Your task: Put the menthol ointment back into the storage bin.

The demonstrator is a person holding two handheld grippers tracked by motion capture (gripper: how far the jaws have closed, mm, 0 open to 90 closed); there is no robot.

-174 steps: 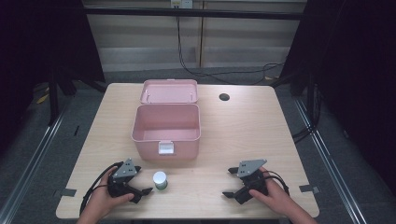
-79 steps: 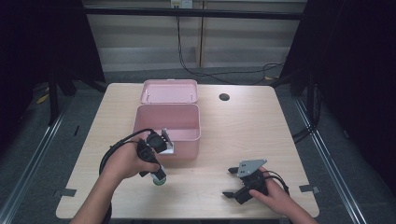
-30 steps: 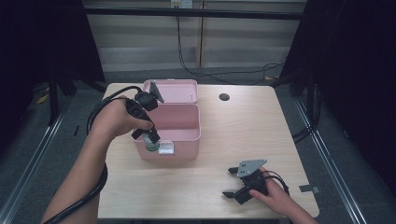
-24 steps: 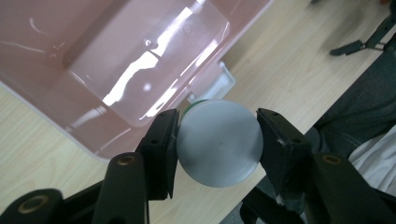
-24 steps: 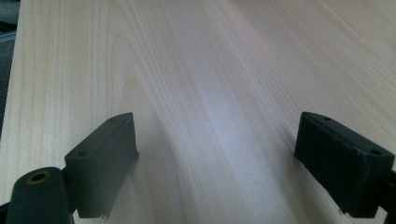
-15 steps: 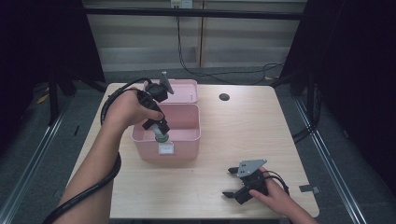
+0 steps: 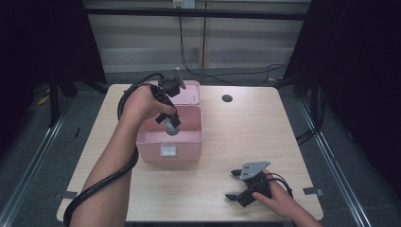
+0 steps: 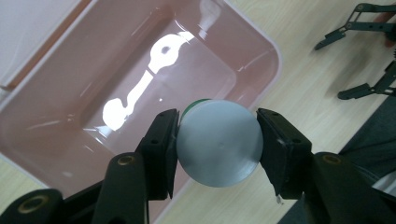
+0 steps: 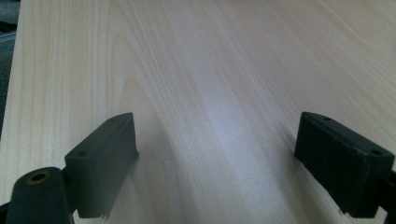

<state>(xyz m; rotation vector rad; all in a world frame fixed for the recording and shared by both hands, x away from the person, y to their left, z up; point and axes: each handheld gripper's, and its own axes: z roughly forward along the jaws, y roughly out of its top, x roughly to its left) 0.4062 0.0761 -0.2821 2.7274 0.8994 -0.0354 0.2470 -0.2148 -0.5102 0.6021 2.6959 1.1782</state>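
My left gripper (image 7: 171, 124) points down over the open pink box (image 7: 151, 140) and is shut on a small green jar with a white lid (image 7: 172, 128). In the left gripper view the jar's round white lid (image 8: 218, 142) sits clamped between both jaws, above the box's glossy bare floor (image 8: 140, 79). My right gripper (image 7: 232, 185) rests on the table near the front right edge, open with nothing in it. Its two black jaws stand wide apart over bare wood (image 9: 215, 116) in the right gripper view.
The box's lid (image 7: 191, 92) lies flat on the table behind the box. A dark round hole (image 7: 227, 98) sits in the wooden tabletop at the back. The right gripper (image 8: 359, 51) appears far off in the left gripper view. A black cable (image 7: 124, 101) trails from the left gripper.
The left gripper took the jar from the table's front, lifted it over the box's front wall, and now holds it lower, inside the box opening. The right gripper has stayed still.
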